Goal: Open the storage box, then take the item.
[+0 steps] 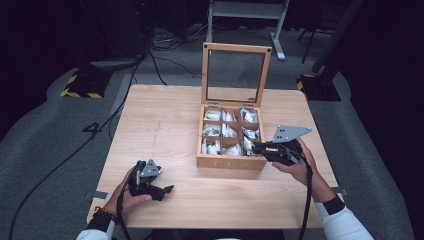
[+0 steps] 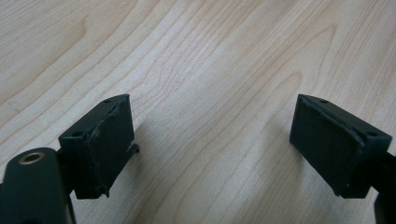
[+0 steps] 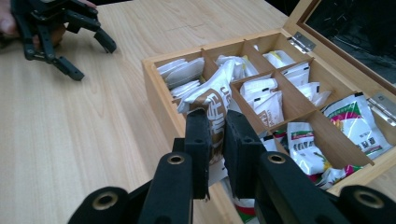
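A wooden box (image 1: 231, 161) (image 3: 159, 95) with its glass lid (image 1: 235, 75) up stands mid-table, divided into compartments full of sachets. My right gripper (image 3: 215, 130) (image 1: 256, 147) is shut on a white and brown sachet (image 3: 212, 95), holding it above the box's near right compartment. My left gripper (image 1: 165, 191) (image 2: 210, 140) rests low over bare table wood near the front left, open with nothing between its pads (image 2: 109, 144). In the right gripper view the left gripper (image 3: 88, 51) shows at the far left.
The wooden table (image 1: 165, 125) has free room left of the box. Sachets with green and red print (image 3: 357, 123) lie in the right-hand compartments. Cables (image 1: 60, 160) and stand bases (image 1: 82, 85) lie on the grey floor beyond.
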`<move>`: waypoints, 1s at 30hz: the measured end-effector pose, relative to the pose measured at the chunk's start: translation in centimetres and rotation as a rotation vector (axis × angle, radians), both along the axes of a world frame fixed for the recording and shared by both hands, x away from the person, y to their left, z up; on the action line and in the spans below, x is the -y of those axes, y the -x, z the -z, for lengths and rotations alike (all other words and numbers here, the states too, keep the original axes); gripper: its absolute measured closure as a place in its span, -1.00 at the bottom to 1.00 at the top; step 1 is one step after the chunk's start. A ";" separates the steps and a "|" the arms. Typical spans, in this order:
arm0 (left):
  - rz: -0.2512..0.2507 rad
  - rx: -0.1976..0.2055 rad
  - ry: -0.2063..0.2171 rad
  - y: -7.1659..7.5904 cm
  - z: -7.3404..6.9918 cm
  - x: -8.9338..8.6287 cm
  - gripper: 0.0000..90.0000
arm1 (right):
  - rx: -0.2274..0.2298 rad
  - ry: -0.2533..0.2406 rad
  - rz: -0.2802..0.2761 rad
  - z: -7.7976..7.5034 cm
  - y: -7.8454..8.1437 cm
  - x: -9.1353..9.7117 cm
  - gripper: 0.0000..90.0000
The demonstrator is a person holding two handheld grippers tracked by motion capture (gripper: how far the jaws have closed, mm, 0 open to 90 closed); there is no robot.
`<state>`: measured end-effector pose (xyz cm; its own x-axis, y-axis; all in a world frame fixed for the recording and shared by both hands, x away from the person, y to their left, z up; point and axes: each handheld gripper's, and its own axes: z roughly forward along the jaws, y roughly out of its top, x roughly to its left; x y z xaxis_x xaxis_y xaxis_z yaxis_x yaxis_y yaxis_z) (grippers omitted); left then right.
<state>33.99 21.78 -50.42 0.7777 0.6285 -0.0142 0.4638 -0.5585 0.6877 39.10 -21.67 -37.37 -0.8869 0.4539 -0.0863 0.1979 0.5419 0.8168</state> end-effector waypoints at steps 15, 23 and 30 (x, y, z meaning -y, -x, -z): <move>0.000 -0.001 0.002 0.0 0.0 0.0 -0.69 | -0.044 0.083 -0.076 3.0 2.5 -0.7 0.79; 0.004 -0.001 -0.002 -0.1 0.0 0.0 -0.69 | -0.074 0.144 -0.100 5.4 3.2 -1.5 0.79; 0.000 -0.001 -0.001 -0.1 0.0 0.1 -0.70 | -0.095 0.181 -0.122 6.9 3.3 -2.3 0.79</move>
<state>34.06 21.68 -50.42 0.7777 0.6285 -0.0140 0.4643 -0.5592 0.6868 35.76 -19.37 -44.27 -0.9423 0.3272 -0.0703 0.1927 0.7022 0.6854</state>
